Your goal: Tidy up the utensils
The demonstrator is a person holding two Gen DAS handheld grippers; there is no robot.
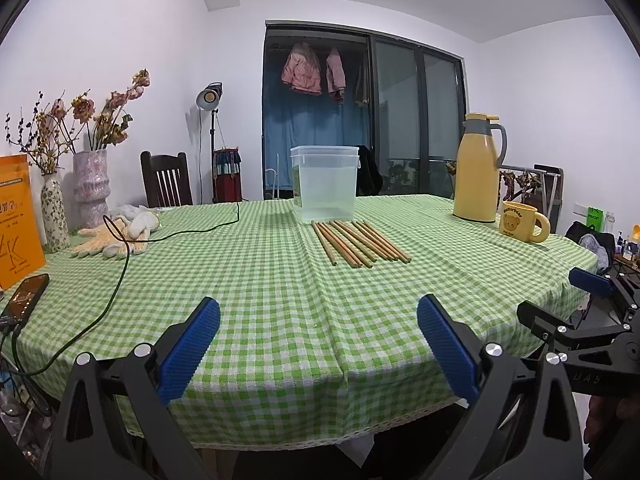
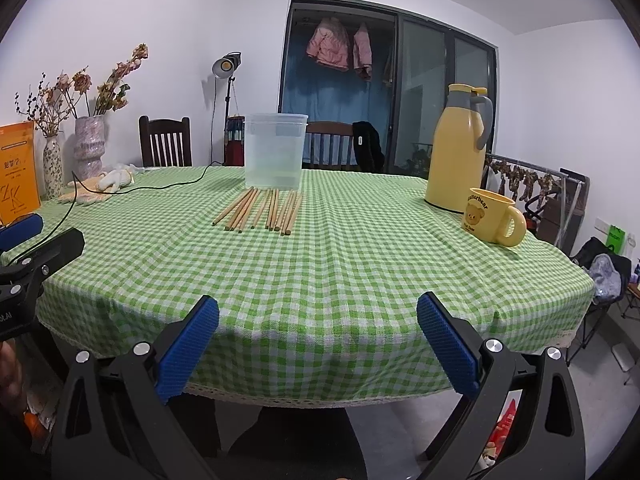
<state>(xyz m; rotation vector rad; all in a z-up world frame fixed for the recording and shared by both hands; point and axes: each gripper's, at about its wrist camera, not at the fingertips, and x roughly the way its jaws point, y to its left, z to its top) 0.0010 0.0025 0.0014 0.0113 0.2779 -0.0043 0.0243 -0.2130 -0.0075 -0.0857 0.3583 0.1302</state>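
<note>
Several wooden chopsticks [image 1: 360, 242] [image 2: 262, 211] lie side by side on the green checked tablecloth [image 1: 248, 264] [image 2: 340, 248], just in front of a clear plastic container [image 1: 325, 182] [image 2: 275, 151]. My left gripper [image 1: 318, 312] hangs open over the table's near edge, well short of the chopsticks, nothing between its blue pads. My right gripper [image 2: 318, 312] is also open and empty at the near edge. Each gripper shows in the other's view: the right one [image 1: 560, 300] at the right border, the left one [image 2: 48, 228] at the left border.
A yellow thermos jug [image 1: 480, 168] [image 2: 460, 148] and a yellow bear mug [image 1: 522, 222] [image 2: 494, 216] stand at the right. At the left are work gloves [image 1: 116, 236], a black cable [image 1: 120, 276], a phone [image 1: 26, 296], vases with dried flowers [image 1: 90, 188] and an orange box [image 1: 18, 216]. Chairs stand behind the table.
</note>
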